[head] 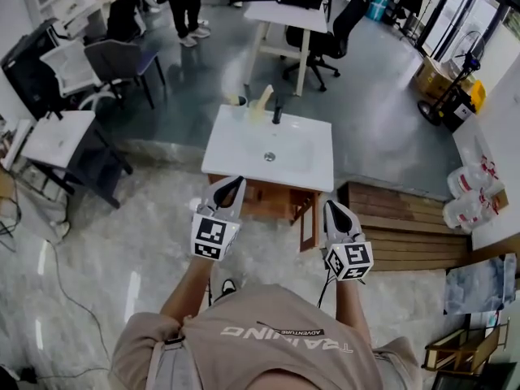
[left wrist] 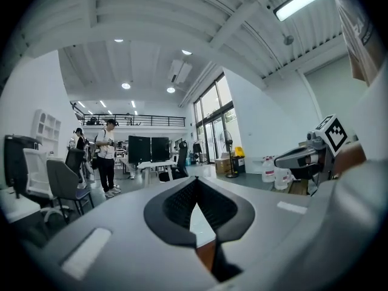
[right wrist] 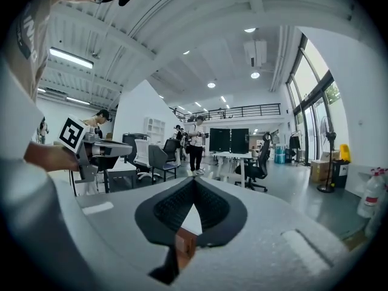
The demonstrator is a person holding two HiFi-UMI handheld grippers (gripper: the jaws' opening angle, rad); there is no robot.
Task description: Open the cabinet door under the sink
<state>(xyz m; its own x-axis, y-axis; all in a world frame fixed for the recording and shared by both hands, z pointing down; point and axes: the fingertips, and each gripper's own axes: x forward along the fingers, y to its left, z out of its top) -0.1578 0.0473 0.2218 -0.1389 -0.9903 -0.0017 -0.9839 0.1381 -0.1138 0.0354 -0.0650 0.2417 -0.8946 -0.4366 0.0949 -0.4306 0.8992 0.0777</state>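
Note:
The sink unit has a white top point(head: 236, 149) with a basin and a black tap point(head: 277, 114); its wooden cabinet front point(head: 272, 202) shows below the top's near edge. In the head view both grippers are held level just short of that front. My left gripper point(head: 234, 184) is shut and empty, near the cabinet's left part. My right gripper point(head: 334, 208) is also shut and empty, by the cabinet's right corner. In the left gripper view the left gripper point(left wrist: 195, 180) shows pads meeting, with wood point(left wrist: 209, 256) behind them. The right gripper point(right wrist: 194, 179) looks the same, wood point(right wrist: 185, 245) below its pads.
A low wooden platform point(head: 406, 218) lies right of the sink, with water jugs point(head: 471, 193) beyond it. A white desk point(head: 53, 136) and chairs point(head: 114, 59) stand at the left. A person point(head: 187, 6) stands far back. Cables point(head: 49, 258) trail on the floor at left.

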